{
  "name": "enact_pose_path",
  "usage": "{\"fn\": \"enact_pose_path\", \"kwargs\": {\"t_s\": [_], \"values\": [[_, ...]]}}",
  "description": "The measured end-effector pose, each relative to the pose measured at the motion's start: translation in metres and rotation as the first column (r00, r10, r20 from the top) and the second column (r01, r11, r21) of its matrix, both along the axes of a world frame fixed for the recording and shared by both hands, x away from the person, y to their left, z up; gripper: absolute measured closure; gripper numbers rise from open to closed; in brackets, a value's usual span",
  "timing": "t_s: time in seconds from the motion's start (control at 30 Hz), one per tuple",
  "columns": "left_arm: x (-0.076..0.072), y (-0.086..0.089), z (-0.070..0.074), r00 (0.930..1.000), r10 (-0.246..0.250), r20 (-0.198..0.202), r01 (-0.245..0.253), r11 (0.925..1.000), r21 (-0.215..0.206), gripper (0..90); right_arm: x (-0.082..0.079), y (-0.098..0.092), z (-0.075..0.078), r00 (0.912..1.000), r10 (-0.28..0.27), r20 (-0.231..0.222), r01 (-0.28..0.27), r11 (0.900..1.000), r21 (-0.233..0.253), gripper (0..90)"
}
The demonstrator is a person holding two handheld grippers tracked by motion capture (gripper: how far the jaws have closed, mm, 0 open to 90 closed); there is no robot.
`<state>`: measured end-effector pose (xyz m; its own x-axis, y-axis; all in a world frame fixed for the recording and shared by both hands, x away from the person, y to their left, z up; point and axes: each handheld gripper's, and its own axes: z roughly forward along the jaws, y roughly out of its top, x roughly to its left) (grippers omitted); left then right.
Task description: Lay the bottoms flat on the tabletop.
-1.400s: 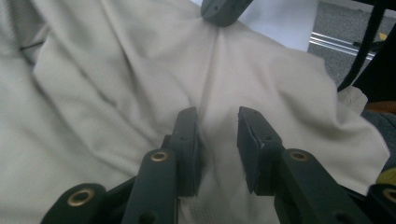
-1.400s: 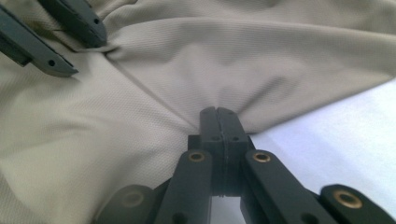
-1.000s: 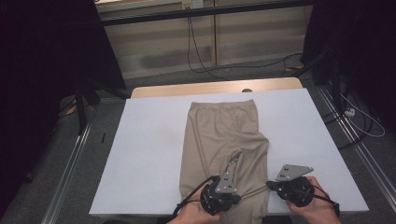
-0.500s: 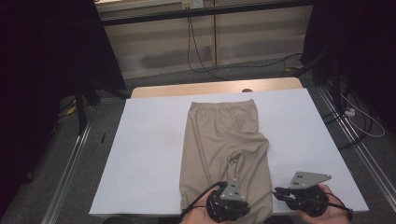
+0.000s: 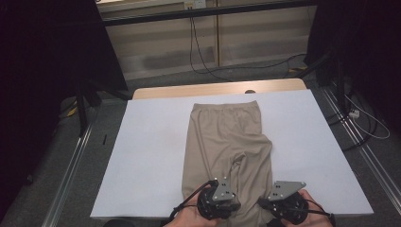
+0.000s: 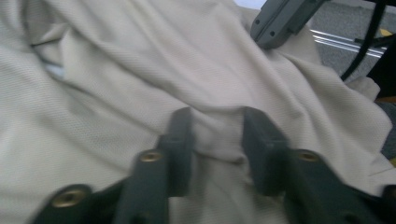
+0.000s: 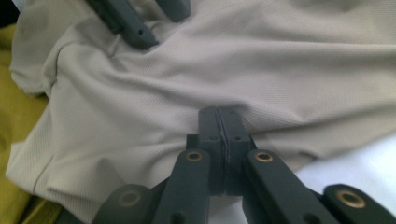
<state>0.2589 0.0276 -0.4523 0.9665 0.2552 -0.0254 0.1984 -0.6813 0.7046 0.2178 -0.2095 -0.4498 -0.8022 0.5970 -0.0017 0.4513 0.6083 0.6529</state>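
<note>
Beige trousers (image 5: 227, 137) lie flat on the white-covered table (image 5: 151, 161), waistband at the far end and legs toward me. My left gripper (image 5: 218, 201) sits on the leg ends at the near edge. In the left gripper view it (image 6: 217, 140) is open, with a raised fold of the cloth (image 6: 140, 70) between its jaws. My right gripper (image 5: 285, 204) is just to its right. In the right gripper view it (image 7: 218, 123) is shut on the trousers (image 7: 280, 60), and creases run out from its tips.
The wooden tabletop (image 5: 217, 89) shows beyond the white cover. Metal rails (image 5: 71, 161) run along both sides of the table, and cables (image 5: 359, 118) lie on the floor at the right. A yellow surface (image 7: 14, 116) borders the cloth in the right gripper view.
Both grippers have drawn back toward the near edge over the leg ends. The right gripper swung out to the right, then came back left, close to the left gripper.
</note>
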Motion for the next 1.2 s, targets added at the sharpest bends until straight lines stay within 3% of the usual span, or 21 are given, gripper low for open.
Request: {"fn": "enact_pose_path", "kwargs": {"t_s": [0.07, 0.33, 0.4, 0.47, 0.53, 0.6, 0.67, 0.73, 0.77, 0.87, 0.93, 0.97, 1.03, 1.2], "values": [[-0.003, -0.003, 0.001, 0.9998, -0.013, -0.016, 0.013, 0.9999, 0.002, 87.8, -0.003, -0.003, 0.002, 0.9998, 0.014, -0.013, -0.014, 1.000, -0.011, 90.0], [-0.022, -0.011, 0.002, 0.9931, -0.069, -0.095, 0.066, 0.9974, -0.030, 89.8, -0.020, -0.014, 0.006, 0.9967, 0.060, -0.055, -0.061, 0.998, -0.012, 90.0], [-0.025, -0.009, 0.002, 0.9883, -0.072, -0.134, 0.069, 0.9972, -0.029, 89.8, -0.024, -0.017, 0.008, 0.9957, 0.077, -0.050, -0.077, 0.997, 0.000, 89.6], [-0.028, -0.007, 0.003, 0.9902, -0.080, -0.114, 0.078, 0.9967, -0.023, 89.6, -0.025, -0.019, 0.010, 0.9950, 0.078, -0.063, -0.076, 0.997, 0.033, 80.8], [-0.023, -0.003, 0.006, 0.9891, -0.076, -0.126, 0.070, 0.9963, -0.051, 86.8, -0.024, -0.021, 0.011, 0.9974, 0.057, -0.043, -0.055, 0.997, 0.050, 76.3], [-0.018, -0.001, 0.010, 0.9929, -0.058, -0.104, 0.051, 0.9963, -0.070, 80.4, -0.020, -0.024, 0.012, 0.9997, 0.007, -0.025, -0.005, 0.997, 0.074, 68.6], [-0.013, -0.001, 0.012, 0.9964, -0.034, -0.078, 0.028, 0.9967, -0.076, 74.6, -0.013, -0.027, 0.014, 0.9992, -0.037, -0.011, 0.038, 0.994, 0.103, 67.3], [-0.009, -0.005, 0.010, 0.9988, -0.020, -0.045, 0.017, 0.9979, -0.063, 63.0, -0.005, -0.028, 0.014, 0.9938, -0.110, 0.012, 0.109, 0.991, 0.084, 68.5], [-0.007, -0.007, 0.008, 0.9989, -0.026, -0.040, 0.023, 0.9977, -0.064, 62.7, 0.002, -0.029, 0.012, 0.9891, -0.147, 0.015, 0.145, 0.987, 0.065, 69.0], [-0.006, -0.018, -0.002, 0.9987, -0.051, -0.005, 0.051, 0.9986, -0.011, 59.7, 0.017, -0.031, 0.004, 0.9732, -0.229, 0.012, 0.230, 0.973, -0.005, 69.0], [-0.007, -0.019, -0.001, 0.9990, -0.043, -0.010, 0.043, 0.9991, -0.005, 66.4, 0.021, -0.033, 0.000, 0.9757, -0.219, -0.012, 0.219, 0.976, 0.001, 76.6], [-0.008, -0.019, 0.000, 0.9990, -0.042, -0.016, 0.042, 0.9991, -0.001, 78.3, 0.020, -0.034, 0.002, 0.9772, -0.211, -0.025, 0.211, 0.978, -0.005, 89.6], [-0.007, -0.016, -0.001, 0.9987, -0.047, -0.018, 0.047, 0.9989, 0.001, 87.8, 0.014, -0.034, 0.002, 0.9783, -0.206, -0.020, 0.206, 0.978, -0.015, 90.0], [-0.004, -0.008, 0.001, 0.9967, -0.037, -0.072, 0.036, 0.9993, -0.008, 88.6, -0.001, -0.034, 0.006, 0.9841, -0.175, -0.032, 0.174, 0.985, -0.012, 90.0]]}}
